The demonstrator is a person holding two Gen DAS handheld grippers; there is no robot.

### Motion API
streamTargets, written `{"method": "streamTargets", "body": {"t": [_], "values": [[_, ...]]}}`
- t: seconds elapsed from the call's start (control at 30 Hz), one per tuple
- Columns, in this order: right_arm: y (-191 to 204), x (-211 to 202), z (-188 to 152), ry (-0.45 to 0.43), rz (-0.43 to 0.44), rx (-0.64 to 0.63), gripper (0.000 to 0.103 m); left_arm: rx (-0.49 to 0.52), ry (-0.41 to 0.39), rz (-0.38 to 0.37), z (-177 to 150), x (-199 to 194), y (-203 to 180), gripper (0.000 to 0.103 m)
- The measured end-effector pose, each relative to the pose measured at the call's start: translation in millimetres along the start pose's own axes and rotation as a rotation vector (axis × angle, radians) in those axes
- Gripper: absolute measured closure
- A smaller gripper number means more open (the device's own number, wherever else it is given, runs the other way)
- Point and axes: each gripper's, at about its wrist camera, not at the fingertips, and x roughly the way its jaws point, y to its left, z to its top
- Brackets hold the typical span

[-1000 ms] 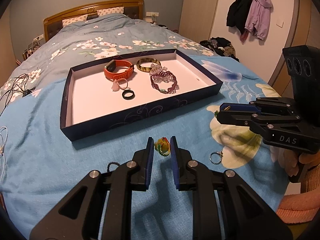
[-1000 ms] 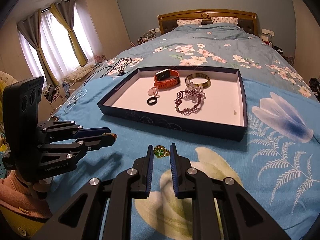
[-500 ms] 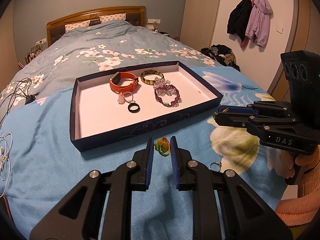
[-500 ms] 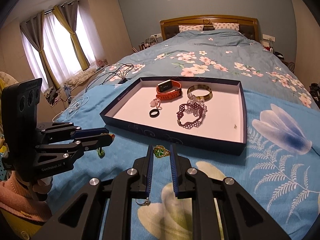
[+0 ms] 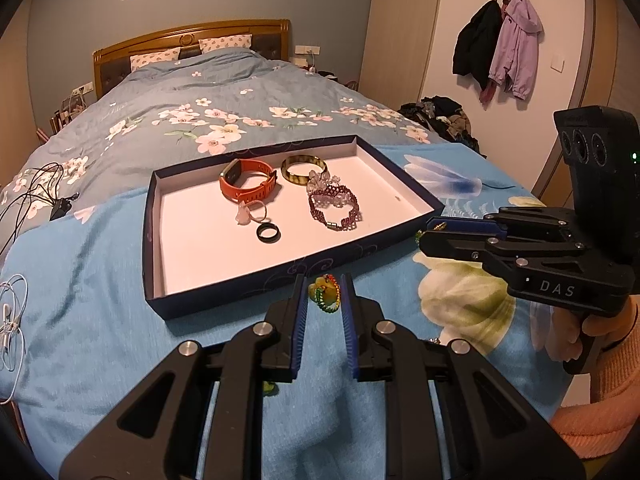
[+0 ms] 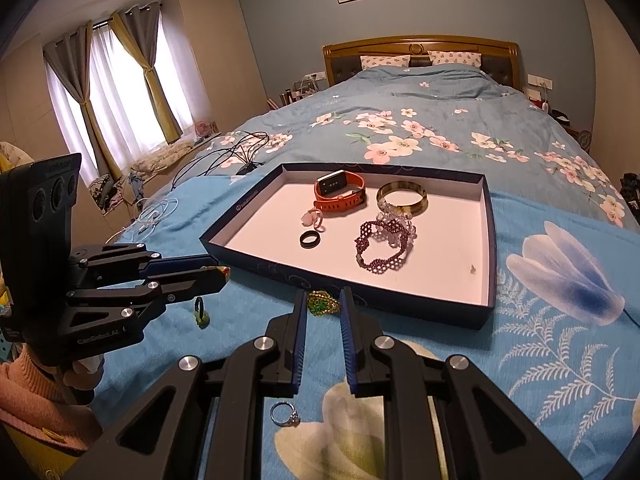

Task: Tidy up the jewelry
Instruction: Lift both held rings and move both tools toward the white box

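I have both pieces in the air in front of the tray (image 5: 296, 276), mid-carry. My left hand-held gripper (image 5: 323, 294) is pinching a beaded charm (image 5: 326, 293), green, red and yellow, between its blue pads; my right hand-held gripper (image 6: 323, 304) is pinching a green-and-gold ornament (image 6: 322, 303) the same way, jaws nearly together on it. The tray sits on the bed (image 6: 420, 128), on the blue floral cover, and already holds an orange watch (image 5: 247, 184), a gold bangle (image 5: 304, 166), a purple beaded bracelet (image 5: 334, 212), a black ring (image 5: 268, 233) and a pale pink ring (image 5: 250, 213). Outside the tray I see a silver ring (image 6: 285, 414) lying below my right fingers and a small green loop piece (image 6: 200, 312) near the left one. Step, as I read it: transport to tray, two items at once. Next move calls for lifting each over the near wall, picking bare white floor clear of the pile, and letting go low so nothing bounces or tangles. Silver ring and green loop look like the leftovers.
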Motion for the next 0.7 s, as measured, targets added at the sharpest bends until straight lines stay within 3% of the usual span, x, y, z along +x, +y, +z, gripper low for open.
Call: {"method": "streamTargets", "body": {"t": [0.7], "values": [[-3.7, 6.8, 17.3, -0.022, -0.008, -0.011, 0.088, -0.003, -0.034, 0.031, 18.8, 4.6, 11.9, 0.086]]}}
